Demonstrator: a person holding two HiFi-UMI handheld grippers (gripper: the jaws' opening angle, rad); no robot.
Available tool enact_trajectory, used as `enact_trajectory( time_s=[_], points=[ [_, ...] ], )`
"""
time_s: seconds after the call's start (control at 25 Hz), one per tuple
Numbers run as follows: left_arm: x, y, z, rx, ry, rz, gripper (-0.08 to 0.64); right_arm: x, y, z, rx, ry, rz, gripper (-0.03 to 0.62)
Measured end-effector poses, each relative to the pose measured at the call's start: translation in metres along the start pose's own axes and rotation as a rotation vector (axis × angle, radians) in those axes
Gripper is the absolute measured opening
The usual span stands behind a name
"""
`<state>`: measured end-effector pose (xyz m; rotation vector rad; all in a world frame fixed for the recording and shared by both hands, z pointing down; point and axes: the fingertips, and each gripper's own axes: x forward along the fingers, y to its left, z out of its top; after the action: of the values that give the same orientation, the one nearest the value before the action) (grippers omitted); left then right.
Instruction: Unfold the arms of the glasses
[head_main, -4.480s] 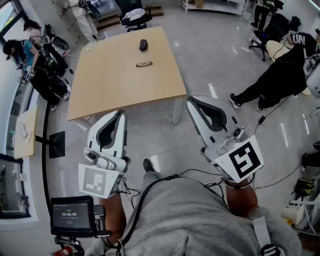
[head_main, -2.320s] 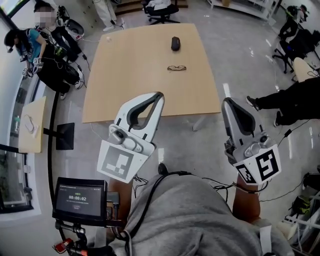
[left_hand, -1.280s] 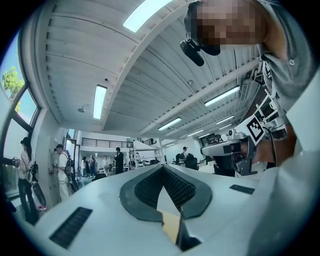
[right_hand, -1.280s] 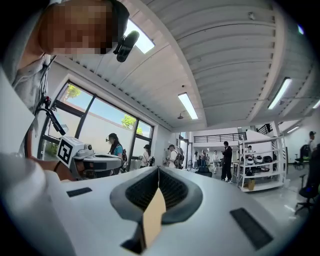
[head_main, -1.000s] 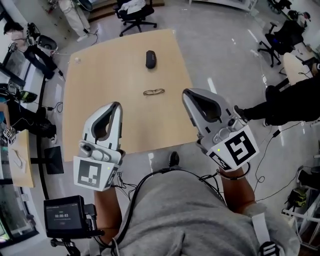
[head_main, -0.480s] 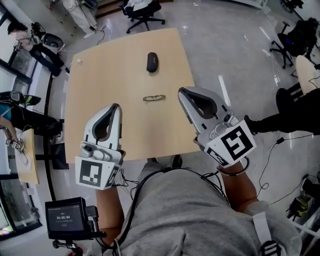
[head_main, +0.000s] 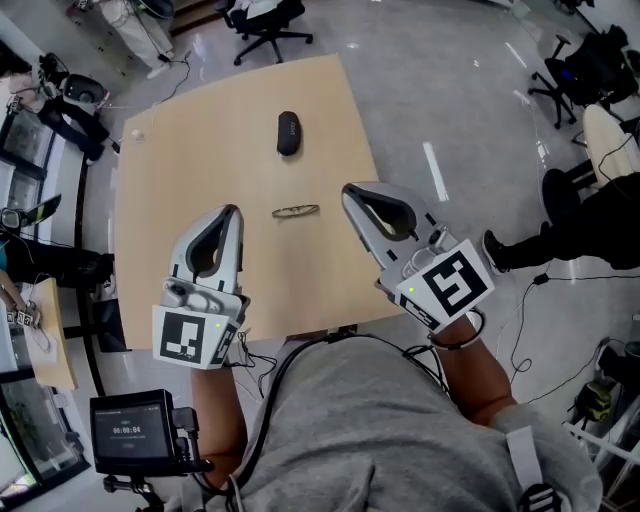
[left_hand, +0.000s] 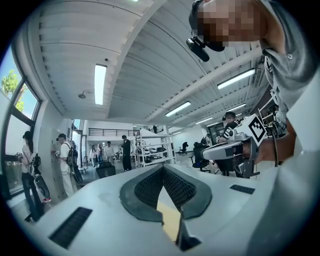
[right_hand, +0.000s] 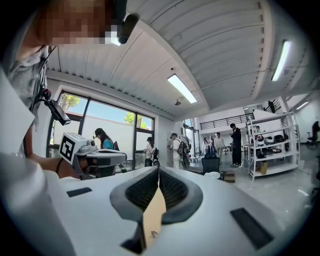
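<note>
A pair of thin-framed glasses (head_main: 296, 211) lies on the light wooden table (head_main: 190, 160), arms folded as far as I can tell. My left gripper (head_main: 232, 210) hovers over the table's near part, left of the glasses and a little nearer to me, jaws shut and empty. My right gripper (head_main: 350, 189) is just right of the glasses, also shut with nothing in it. Neither touches the glasses. In the left gripper view my left gripper (left_hand: 163, 167) shows its pads meeting at the tips; my right gripper (right_hand: 158, 168) shows the same in the right gripper view.
A black oval object (head_main: 288, 133) lies on the table beyond the glasses. An office chair (head_main: 262, 15) stands past the far edge. A person in dark clothes (head_main: 590, 215) sits to the right, bags and gear (head_main: 60, 85) to the left.
I have come up to the table. Both shut grippers moved forward and lower, from over the floor to over the table, and now flank the glasses.
</note>
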<state>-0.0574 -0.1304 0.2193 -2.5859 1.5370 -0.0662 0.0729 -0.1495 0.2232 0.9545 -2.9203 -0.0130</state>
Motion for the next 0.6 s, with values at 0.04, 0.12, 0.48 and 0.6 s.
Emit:
enact_trajectory(
  time_s=[0.04, 0.12, 0.48, 0.6],
  points=[
    [0.007, 0.004, -0.005, -0.009, 0.006, -0.005, 0.005, 0.005, -0.005, -0.005, 0.003, 0.014, -0.002, 0.008],
    [0.018, 0.012, -0.018, -0.023, 0.025, -0.015, 0.006, 0.016, -0.014, -0.018, 0.014, 0.041, -0.01, 0.008],
    [0.046, 0.05, -0.1, -0.118, 0.16, -0.026, 0.006, 0.069, -0.037, -0.088, 0.099, 0.182, -0.004, 0.008],
    [0.049, 0.066, -0.14, -0.164, 0.22, -0.03, 0.005, 0.09, -0.037, -0.12, 0.117, 0.249, 0.008, 0.008]
  ],
)
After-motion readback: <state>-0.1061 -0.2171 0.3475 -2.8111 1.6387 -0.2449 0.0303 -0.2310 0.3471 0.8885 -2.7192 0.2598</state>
